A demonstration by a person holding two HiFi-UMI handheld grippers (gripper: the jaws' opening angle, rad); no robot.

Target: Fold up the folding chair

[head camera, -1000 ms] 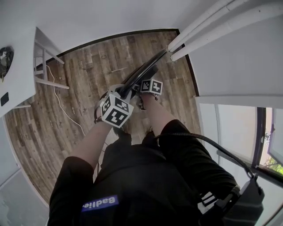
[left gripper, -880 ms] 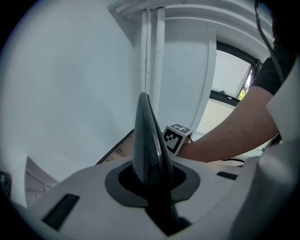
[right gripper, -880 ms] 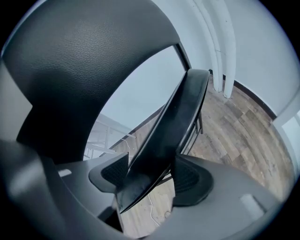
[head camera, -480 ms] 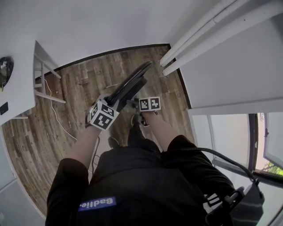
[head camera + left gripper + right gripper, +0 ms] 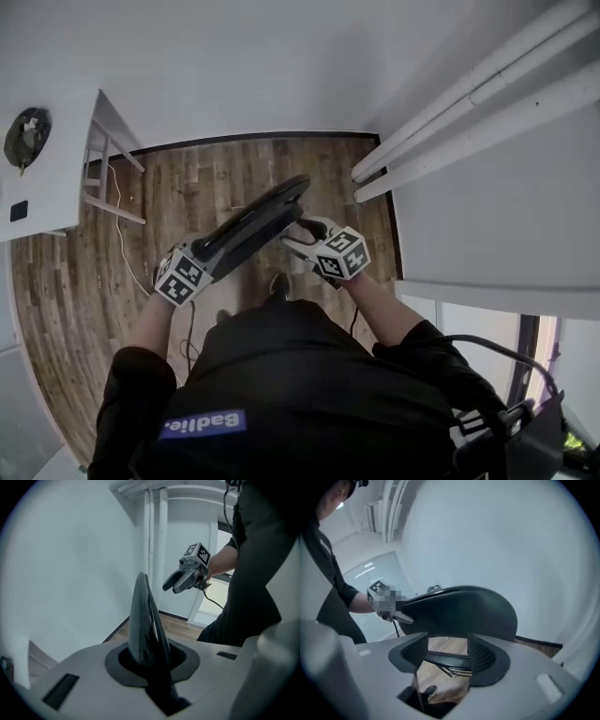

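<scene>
The folding chair (image 5: 251,230) is folded flat and held clear of the wooden floor (image 5: 187,183), lying at a slant just left of the foot of the white pipes (image 5: 450,112), its upper end the nearer to them. The left gripper (image 5: 208,255) is at the chair's end farther from the pipes. In the left gripper view its jaws are clenched on the thin dark edge of the chair (image 5: 145,620), which stands up from between them. The right gripper (image 5: 298,236) is at the chair's end nearer the pipes. In the right gripper view its jaws (image 5: 447,656) stand apart with only floor showing between them, and the chair's dark panel (image 5: 464,609) lies across just beyond the tips. Whether those tips touch the panel cannot be confirmed from any view.
</scene>
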